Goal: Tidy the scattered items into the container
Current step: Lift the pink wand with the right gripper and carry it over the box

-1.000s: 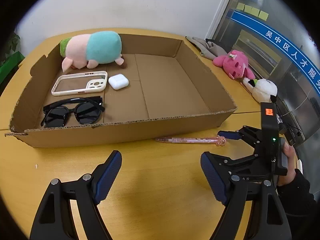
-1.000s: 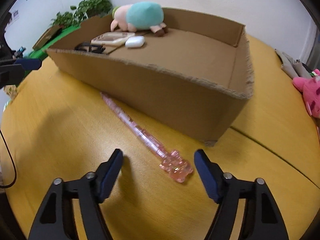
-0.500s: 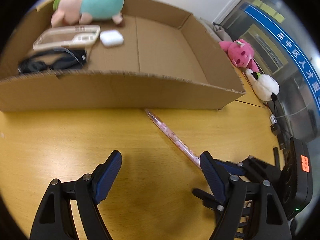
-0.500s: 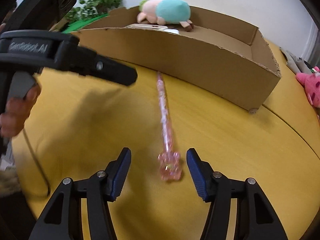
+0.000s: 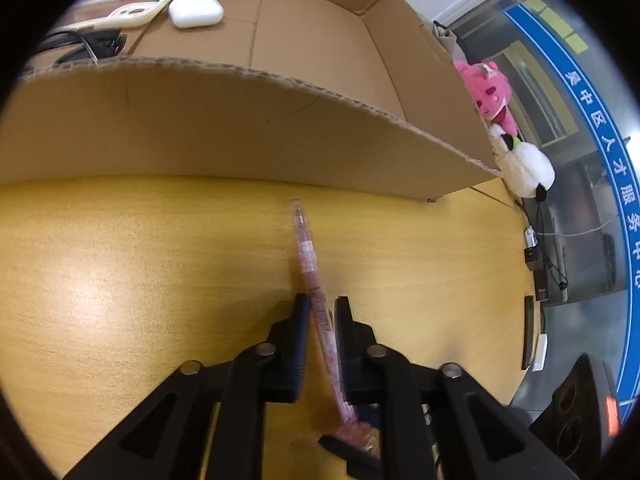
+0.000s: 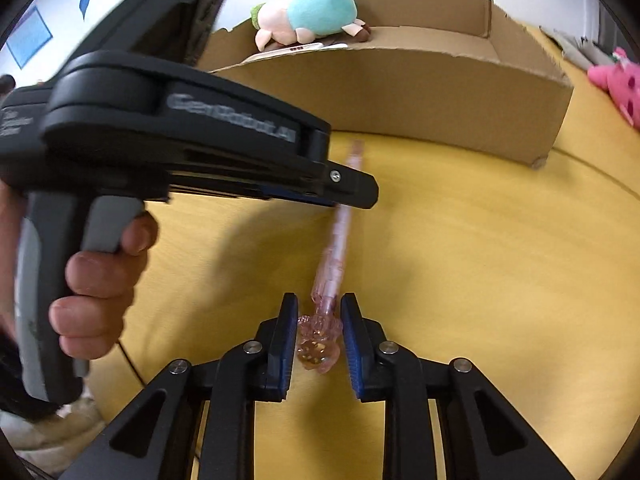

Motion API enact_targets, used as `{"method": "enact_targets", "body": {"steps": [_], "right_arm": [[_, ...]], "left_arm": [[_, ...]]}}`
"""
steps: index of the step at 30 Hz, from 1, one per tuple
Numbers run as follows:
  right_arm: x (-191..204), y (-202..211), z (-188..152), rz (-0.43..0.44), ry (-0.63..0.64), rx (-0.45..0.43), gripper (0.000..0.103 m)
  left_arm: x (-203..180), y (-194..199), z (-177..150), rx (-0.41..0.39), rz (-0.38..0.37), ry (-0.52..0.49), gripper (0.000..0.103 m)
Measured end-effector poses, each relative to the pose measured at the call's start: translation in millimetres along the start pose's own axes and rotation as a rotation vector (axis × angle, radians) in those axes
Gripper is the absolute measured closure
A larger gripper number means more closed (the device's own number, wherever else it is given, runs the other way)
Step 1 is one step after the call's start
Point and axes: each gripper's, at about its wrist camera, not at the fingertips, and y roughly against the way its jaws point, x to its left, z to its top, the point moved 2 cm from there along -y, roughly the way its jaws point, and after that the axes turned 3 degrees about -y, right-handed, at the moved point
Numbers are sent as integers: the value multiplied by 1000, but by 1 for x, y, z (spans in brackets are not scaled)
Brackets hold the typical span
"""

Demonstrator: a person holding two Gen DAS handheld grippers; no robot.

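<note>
Now both sets of jaws have just closed on the pink pen (image 5: 316,300) lying on the table (image 5: 120,280) beside the box (image 5: 240,120): left gripper (image 5: 322,312) pinches the barrel, right gripper (image 6: 319,320) clamps the charm end. I'm ready for lift w/ 2 grips.

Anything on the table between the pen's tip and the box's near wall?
Nothing: in the left wrist view, bare table runs from the pink pen tip to the cardboard box near wall. The right wrist view shows the same gap.
</note>
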Motion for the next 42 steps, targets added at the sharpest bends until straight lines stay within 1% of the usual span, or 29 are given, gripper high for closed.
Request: {"method": "enact_targets", "body": {"steps": [3,6,9,12,14,16,21,23,26,31,33,38,42], "right_arm": [[6,2,-4,7,1,-1,79],[12,11,-6,35,-2,-24,79],[22,24,-4,43,11,-68,79],[32,43,6,61,21,-125,79],[36,54,17,62,36,-157,79],[37,61,31,67,46,-181,79],[32,77,81,103,66,-236,79],[28,83,106,103,79,-255,79],[23,90,131,92,98,-273,79],[9,90,181,93,107,-281,79],[4,86,197,93,106,-276,79],[-23,56,237,119,63,-214,79],[-52,21,259,130,15,-147,79]], "left_arm": [[-4,9,-5,-16,27,-29,92],[-7,30,-7,-60,12,-24,93],[-19,56,-5,-120,33,-63,94],[-32,82,4,-172,31,-88,95],[-44,100,17,-204,24,-121,95],[-55,112,32,-231,40,-159,95],[-69,136,80,-290,63,-207,95],[-74,143,102,-312,69,-225,95],[-81,149,130,-326,66,-242,95],[-79,150,180,-301,30,-241,96],[-75,144,196,-290,38,-241,96],[-61,112,235,-231,75,-230,96],[-46,77,264,-162,72,-215,96]]}}
